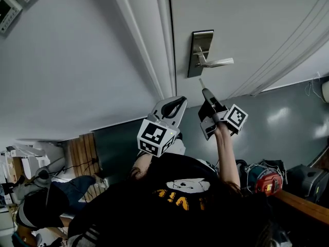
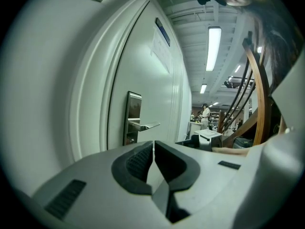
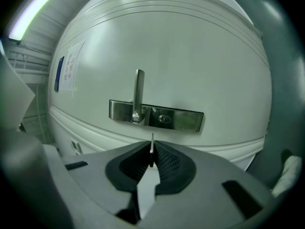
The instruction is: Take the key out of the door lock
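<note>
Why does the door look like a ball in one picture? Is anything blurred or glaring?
Right gripper view: the wide-angle lens bulges the door into a dome, corners dark; the key close up looks soft. Left gripper view: same bending, ceiling light glares white. Head view: lines nearly straight, light even.

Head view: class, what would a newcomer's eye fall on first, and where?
The steel lock plate with its lever handle stands out on the pale door, upper middle. Just below it the right gripper is shut on a thin key, out of the lock. The left gripper, shut and empty, sits to its left.
</note>
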Demonstrator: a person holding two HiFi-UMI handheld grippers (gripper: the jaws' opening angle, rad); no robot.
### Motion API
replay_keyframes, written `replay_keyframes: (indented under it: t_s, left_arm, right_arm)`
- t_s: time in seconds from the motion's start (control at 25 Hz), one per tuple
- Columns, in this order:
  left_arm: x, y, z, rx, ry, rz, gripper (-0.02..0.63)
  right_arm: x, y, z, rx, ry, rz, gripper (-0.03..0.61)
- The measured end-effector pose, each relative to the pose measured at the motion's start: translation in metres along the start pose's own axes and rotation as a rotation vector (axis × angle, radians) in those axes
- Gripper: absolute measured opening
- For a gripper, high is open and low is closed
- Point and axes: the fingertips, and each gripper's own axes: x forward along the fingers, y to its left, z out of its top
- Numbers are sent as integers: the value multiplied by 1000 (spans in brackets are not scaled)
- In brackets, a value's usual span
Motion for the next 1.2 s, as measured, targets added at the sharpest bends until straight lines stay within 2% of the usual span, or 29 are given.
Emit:
replay_keyframes:
  t_s: [0.56,0.84,1.2]
  left_arm:
    - [-52,-75,-16,16,15,16,17]
    - [-121,-149,-18,51,-13,20,17]
    - [-109,-145,-33,36,37,14,17]
  right_arm:
    - [-94,40,-41,-53,32,78,21]
    - [-178,84,-88,-90,25,149,21]
    - [-178,70,-89,-109,37,123,21]
